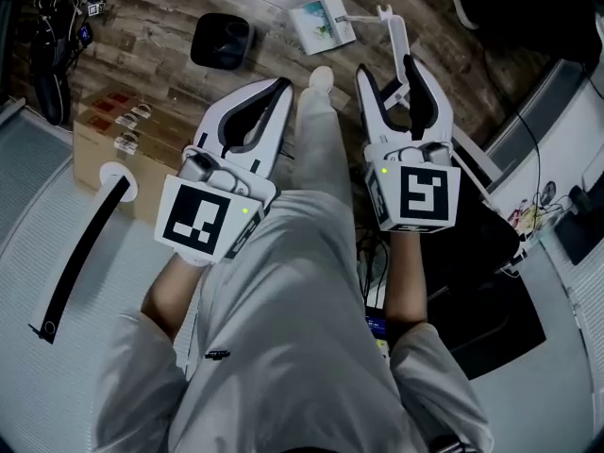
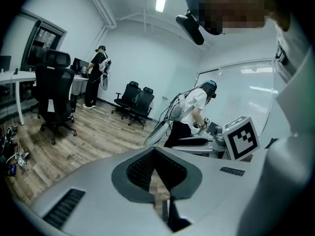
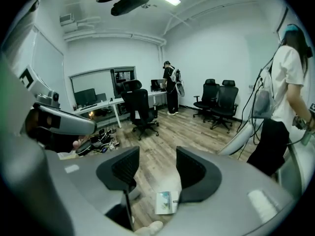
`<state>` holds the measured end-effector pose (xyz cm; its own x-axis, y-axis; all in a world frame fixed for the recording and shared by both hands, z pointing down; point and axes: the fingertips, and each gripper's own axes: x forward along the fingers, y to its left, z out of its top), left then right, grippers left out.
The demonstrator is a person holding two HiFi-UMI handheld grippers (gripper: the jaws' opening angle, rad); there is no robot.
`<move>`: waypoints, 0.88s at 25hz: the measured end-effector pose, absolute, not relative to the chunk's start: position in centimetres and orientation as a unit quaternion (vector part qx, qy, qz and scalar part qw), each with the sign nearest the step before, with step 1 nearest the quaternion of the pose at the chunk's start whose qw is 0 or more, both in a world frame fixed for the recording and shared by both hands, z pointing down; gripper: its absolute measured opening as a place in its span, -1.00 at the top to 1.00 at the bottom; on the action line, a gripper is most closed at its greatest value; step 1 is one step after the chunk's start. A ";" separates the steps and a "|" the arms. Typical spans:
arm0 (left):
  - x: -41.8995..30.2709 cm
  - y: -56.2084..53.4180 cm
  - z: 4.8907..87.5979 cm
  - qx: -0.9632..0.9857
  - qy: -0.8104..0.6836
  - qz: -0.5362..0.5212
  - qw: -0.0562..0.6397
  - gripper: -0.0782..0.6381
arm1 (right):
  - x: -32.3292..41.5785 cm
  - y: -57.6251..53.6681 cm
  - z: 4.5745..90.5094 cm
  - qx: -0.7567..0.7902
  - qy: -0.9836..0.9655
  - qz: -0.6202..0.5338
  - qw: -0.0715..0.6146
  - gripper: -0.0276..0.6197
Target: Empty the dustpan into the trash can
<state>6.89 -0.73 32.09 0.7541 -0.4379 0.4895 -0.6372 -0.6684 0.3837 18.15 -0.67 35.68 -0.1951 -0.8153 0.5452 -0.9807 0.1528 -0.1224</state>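
A black trash can [image 1: 222, 41] stands on the wooden floor ahead of me, left of my feet. A thin white bent rod [image 1: 394, 32] lies on the floor past the right jaws; I cannot tell whether it belongs to a dustpan. My left gripper [image 1: 281, 86] is held over my left leg, jaws shut with nothing in them; in its own view the left gripper [image 2: 156, 152] shows its pads meeting. My right gripper [image 1: 388, 68] is open and empty above my right side. In the right gripper view, floor shows between the right gripper [image 3: 158, 167] pads.
A booklet [image 1: 323, 25] [image 3: 166, 202] lies on the floor beyond my shoe [image 1: 321, 77]. A cardboard box [image 1: 106, 125] and a white desk with a black strap [image 1: 83, 245] are at my left, dark gear and cables at my right. Office chairs [image 3: 140, 104] and other people [image 2: 189, 114] stand further off.
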 end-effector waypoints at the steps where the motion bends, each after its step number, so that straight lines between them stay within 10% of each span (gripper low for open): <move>1: 7.0 -1.0 32.6 0.894 -0.301 0.184 0.276 0.78 | 18.4 -1.0 36.4 0.609 -0.736 0.238 0.177 0.15; 22: 11.1 -4.2 40.1 0.870 -0.313 0.201 0.324 0.78 | 23.2 -5.3 47.9 0.552 -0.711 0.311 0.305 -0.04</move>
<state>11.12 -4.16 40.14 0.7229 -0.4145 0.5528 -0.6752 -0.5939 0.4376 23.18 -5.26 47.90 -0.2046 -0.5947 0.7775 -0.9747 0.1968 -0.1060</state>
